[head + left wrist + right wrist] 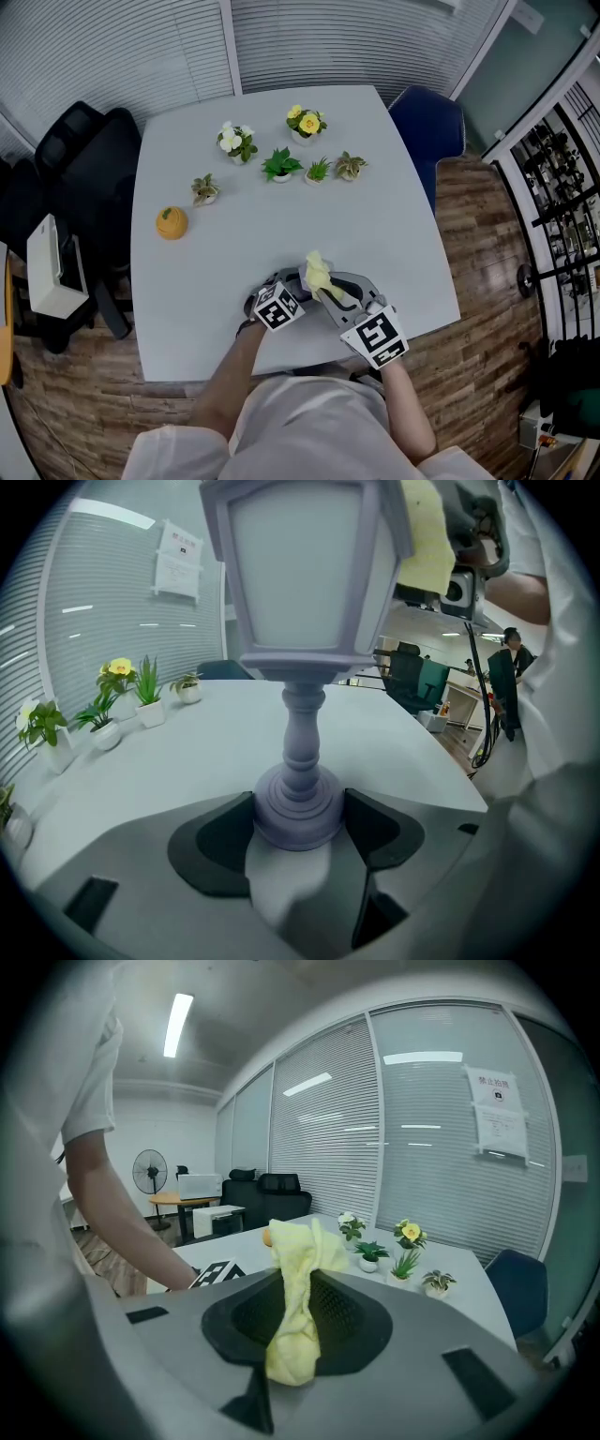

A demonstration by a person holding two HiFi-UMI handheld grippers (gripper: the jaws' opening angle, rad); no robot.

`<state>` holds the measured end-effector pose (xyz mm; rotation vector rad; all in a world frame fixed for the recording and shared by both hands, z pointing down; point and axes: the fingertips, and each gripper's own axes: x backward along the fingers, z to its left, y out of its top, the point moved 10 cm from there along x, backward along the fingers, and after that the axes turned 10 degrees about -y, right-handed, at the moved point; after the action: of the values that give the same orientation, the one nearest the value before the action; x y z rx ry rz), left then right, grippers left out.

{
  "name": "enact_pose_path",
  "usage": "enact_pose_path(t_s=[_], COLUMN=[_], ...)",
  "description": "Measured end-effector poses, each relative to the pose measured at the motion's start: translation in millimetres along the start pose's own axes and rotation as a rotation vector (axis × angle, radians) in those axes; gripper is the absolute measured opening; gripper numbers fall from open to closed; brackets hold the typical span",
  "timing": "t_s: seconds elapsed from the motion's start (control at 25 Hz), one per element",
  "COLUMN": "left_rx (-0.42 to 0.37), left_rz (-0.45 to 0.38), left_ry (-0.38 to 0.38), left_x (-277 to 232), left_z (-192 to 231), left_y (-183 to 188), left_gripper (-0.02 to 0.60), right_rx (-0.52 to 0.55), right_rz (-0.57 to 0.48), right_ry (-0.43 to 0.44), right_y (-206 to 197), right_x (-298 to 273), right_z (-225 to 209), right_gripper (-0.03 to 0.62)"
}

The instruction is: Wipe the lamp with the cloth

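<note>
Filling the left gripper view, the lavender lantern lamp [298, 583] is cut off at the top edge; its round base is clamped by the left gripper [300, 822]. In the head view, lower centre, it is largely hidden behind the yellow cloth [319, 274], which is pinched in the closed right gripper [298, 1326]. Both forearms are angled inward.

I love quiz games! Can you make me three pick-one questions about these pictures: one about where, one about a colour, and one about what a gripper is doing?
1. Where does the left gripper grip the lamp? A. its shade B. its round base C. its top
2. What colour is the cloth? A. blue B. yellow C. red
3. The right gripper is: A. open and empty B. shut on the lamp C. shut on the cloth

Answers: 1 B, the jaws hug the base; 2 B, it looks pale yellow; 3 C, the cloth is pinched between its jaws.
</note>
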<state>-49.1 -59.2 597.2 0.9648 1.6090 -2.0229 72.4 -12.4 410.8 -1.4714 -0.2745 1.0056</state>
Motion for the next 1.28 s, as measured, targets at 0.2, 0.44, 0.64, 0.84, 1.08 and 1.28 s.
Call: enact_pose_path(t_s=[0.2,0.44,0.64,0.84,1.08,1.28], left_rx=[-0.001,0.002,-0.001,0.000,-0.001,0.000], left_rz=[-0.001,-0.001,-0.003,-0.003,-0.004,-0.004], left_ry=[-0.001,-0.001,0.000,0.000,0.000,0.001], left_x=[0.1,0.3,0.1,0.2,0.3,0.2], left_z=[0.3,1.0,0.8,0.4,0.3,0.4], left_y=[0.2,0.4,0.6,1.0,0.9,1.0], left_gripper=[0.308,0.308,0.308,0.308,0.308,0.308], right_rx=[0.053,0.099,0.160,0.177,0.199,0.207], right_rz=[-0.004,-0.004,0.008,0.016,0.021,0.034], right_ry=[0.025,0.064,0.084,0.087,0.068,0.051], right_y=[5.2,10.3,14.4,17.1,21.7,24.1], right_x=[-5.3,-13.8,-21.7,-28.6,-37.2,-44.4], right_z=[5.0,8.7,12.6,13.0,8.7,1.3], right_gripper=[0.080,0.080,0.080,0.080,0.080,0.080])
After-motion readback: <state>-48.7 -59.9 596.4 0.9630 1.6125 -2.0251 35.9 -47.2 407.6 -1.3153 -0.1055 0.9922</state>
